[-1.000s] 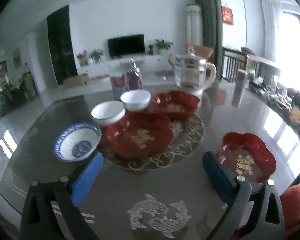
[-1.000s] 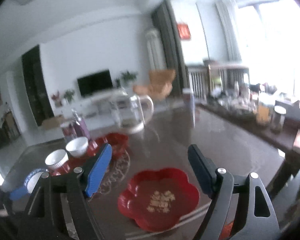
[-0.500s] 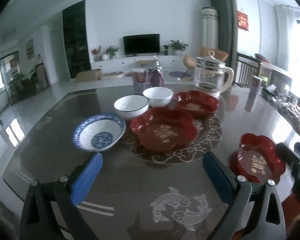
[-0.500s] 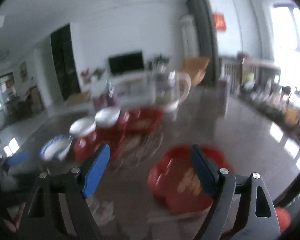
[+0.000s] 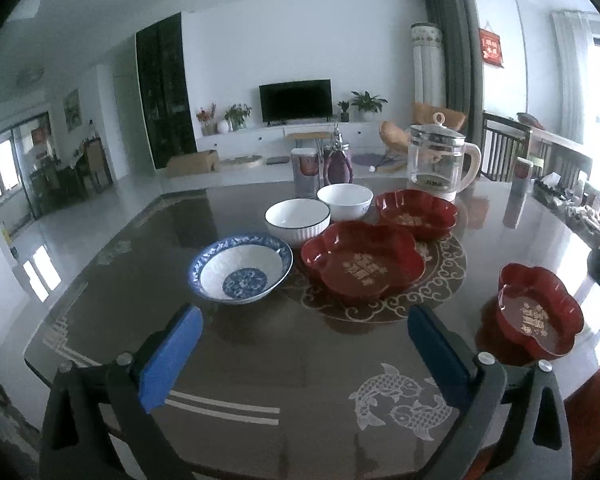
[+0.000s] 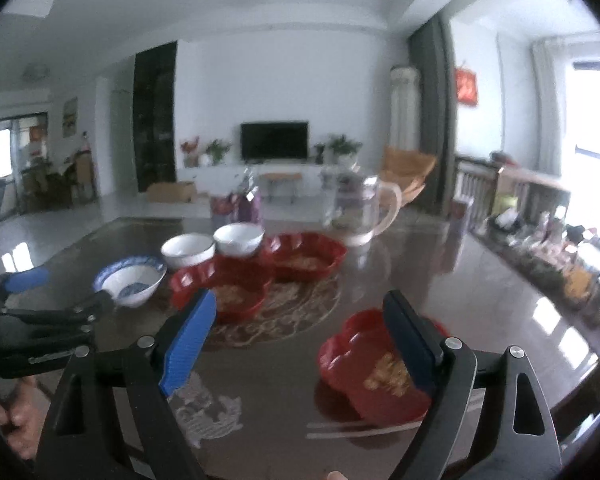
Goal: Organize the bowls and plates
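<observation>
Dishes spread over the bench (image 5: 300,360), kettle (image 5: 440,164) at the back.
Two bowls (image 5: 298,218) (image 5: 345,201) sit behind a wider bowl (image 5: 240,266); two plates (image 5: 362,262) (image 5: 416,213) lie to their right, and a third plate (image 5: 540,310) sits well apart, far right.

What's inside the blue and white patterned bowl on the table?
The blue and white patterned bowl looks empty: its white inside and the blue medallion at the bottom show plainly in the left wrist view. The near inner wall is hidden behind its own rim.
</observation>
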Demonstrator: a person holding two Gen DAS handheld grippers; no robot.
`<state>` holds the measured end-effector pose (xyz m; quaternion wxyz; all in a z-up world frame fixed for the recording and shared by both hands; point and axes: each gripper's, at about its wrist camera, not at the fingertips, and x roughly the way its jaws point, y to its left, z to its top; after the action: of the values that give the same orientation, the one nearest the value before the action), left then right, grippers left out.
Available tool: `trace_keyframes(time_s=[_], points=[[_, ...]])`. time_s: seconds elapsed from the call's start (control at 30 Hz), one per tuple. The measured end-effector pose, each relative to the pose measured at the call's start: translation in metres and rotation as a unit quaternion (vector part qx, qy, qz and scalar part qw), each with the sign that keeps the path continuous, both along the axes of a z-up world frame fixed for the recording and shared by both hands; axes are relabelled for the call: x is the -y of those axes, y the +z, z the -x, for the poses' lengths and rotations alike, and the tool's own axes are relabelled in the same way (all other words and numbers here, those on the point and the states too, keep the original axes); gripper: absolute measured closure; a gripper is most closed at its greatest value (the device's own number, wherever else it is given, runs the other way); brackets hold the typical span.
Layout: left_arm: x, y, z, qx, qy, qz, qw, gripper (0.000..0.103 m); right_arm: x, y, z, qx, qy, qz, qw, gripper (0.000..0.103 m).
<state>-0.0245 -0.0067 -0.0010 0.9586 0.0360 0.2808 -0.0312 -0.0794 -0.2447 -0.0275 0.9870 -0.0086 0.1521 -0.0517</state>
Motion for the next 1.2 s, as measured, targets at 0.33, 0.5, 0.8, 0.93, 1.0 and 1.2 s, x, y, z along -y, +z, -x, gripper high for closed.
trace_keyframes(time_s=[0.33, 0.5, 0.8, 0.93, 1.0, 1.2], points=[[-0.025, -0.027, -0.025, -0.063, 0.021, 0.021, 0.9976, 0.000, -0.002, -0.011, -0.008, -0.027, -0.004, -0.009, 1.000, 0.015], [-0.025, -0.045, -0.041, -0.109, 0.005, 0.035, 0.9934, 0.000, -0.007, -0.027, -0.022, -0.084, 0.025, -0.017, 0.996, 0.015], [-0.016, -0.070, -0.057, -0.158, -0.013, 0.039, 0.9867, 0.000, -0.013, -0.042, -0.026, -0.109, 0.042, -0.007, 0.993, 0.015], [-0.012, -0.066, -0.056, -0.146, -0.020, 0.034, 0.9885, 0.000, -0.008, -0.043, -0.030, -0.115, 0.044, -0.026, 0.992, 0.015], [-0.009, -0.069, -0.056, -0.149, -0.022, 0.031, 0.9881, 0.000, -0.007, -0.047, -0.033, -0.127, 0.040, -0.028, 0.991, 0.015], [0.006, -0.080, -0.056, -0.175, -0.053, 0.020, 0.9830, 0.000, -0.003, -0.050, -0.031, -0.133, 0.034, -0.038, 0.990, 0.015]])
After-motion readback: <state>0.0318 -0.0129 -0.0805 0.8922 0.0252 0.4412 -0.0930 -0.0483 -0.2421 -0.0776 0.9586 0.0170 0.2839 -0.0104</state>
